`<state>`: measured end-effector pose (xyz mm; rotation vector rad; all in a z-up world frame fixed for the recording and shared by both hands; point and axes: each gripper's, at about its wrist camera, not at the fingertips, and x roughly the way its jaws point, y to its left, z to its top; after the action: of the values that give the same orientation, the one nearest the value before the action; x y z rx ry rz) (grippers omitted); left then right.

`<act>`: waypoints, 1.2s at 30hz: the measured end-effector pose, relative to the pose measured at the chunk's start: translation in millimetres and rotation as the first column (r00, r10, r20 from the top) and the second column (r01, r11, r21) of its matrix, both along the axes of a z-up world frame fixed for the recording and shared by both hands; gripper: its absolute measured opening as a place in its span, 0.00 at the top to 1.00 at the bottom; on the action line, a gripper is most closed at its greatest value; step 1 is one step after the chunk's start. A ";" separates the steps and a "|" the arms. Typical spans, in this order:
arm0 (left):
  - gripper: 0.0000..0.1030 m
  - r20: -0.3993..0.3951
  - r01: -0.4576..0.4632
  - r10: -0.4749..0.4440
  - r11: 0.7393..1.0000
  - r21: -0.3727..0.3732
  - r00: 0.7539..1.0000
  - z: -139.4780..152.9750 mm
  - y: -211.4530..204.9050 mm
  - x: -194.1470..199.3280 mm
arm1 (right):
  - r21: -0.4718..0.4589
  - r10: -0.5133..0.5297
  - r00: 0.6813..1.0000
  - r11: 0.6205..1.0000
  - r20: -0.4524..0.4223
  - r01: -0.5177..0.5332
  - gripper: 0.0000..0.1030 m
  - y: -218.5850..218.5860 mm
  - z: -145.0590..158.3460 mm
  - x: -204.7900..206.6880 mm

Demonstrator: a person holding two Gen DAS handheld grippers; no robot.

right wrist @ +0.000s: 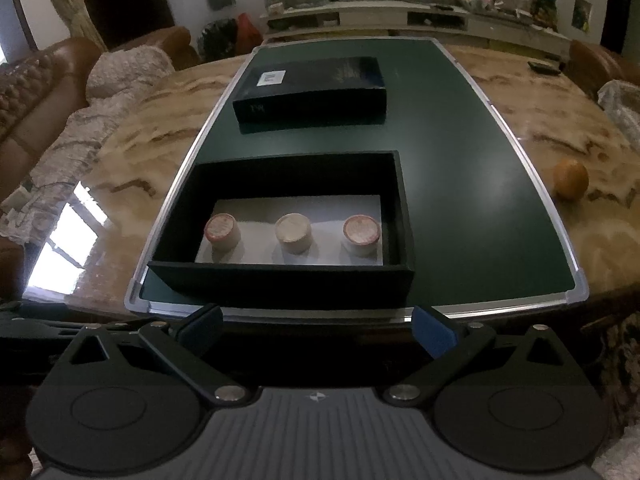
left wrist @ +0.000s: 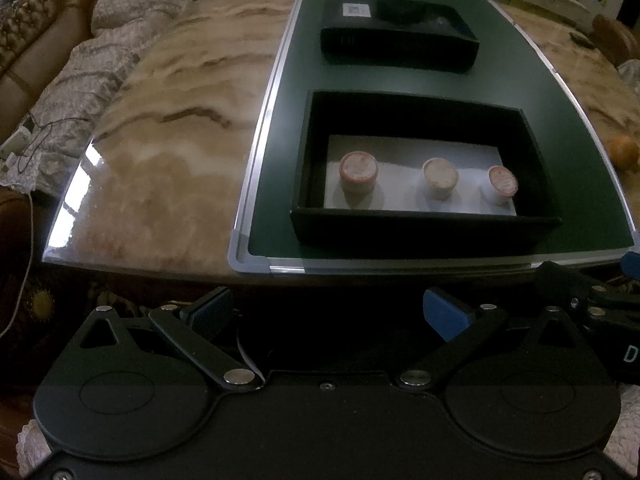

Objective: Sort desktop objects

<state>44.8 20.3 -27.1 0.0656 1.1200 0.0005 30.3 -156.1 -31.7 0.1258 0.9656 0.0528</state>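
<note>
An open black box (left wrist: 420,236) (right wrist: 280,284) sits near the front of a dark green board (left wrist: 288,184) (right wrist: 472,216). Inside it, on a white liner, stand three small round cups: a left one (left wrist: 358,171) (right wrist: 222,231), a middle one (left wrist: 440,178) (right wrist: 294,232), a right one (left wrist: 501,184) (right wrist: 361,234). Behind it lies the black lid (left wrist: 398,40) (right wrist: 310,94) with a white label. My left gripper (left wrist: 328,312) is open and empty, short of the table edge. My right gripper (right wrist: 316,328) is also open and empty, just before the board's front edge.
The board rests on a glossy marble table (left wrist: 168,168) (right wrist: 132,160). An orange fruit (right wrist: 570,179) (left wrist: 622,152) lies on the table right of the board. A sofa with a lace cover (left wrist: 80,92) (right wrist: 60,132) stands to the left. A shelf (right wrist: 400,16) is at the back.
</note>
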 end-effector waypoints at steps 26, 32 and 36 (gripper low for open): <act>0.00 -0.055 -0.013 0.013 1.000 0.014 0.998 -23.1 0.5 31.0 | -0.031 0.008 0.998 0.999 -0.062 -0.010 0.00 3.6 -22.7 32.4; 0.00 -0.066 -0.014 0.015 1.000 0.016 0.998 -28.5 0.3 38.6 | -0.028 0.008 0.997 1.000 -0.077 -0.010 0.00 2.3 -28.5 40.6; 0.00 -0.071 -0.013 0.015 1.000 0.020 0.997 -30.6 -0.4 42.6 | -0.024 0.009 0.997 1.000 -0.082 -0.011 0.00 1.1 -31.3 44.9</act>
<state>87.4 19.9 -57.7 0.0755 1.1919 0.0217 75.2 -155.0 -62.9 0.1015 1.0483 0.0453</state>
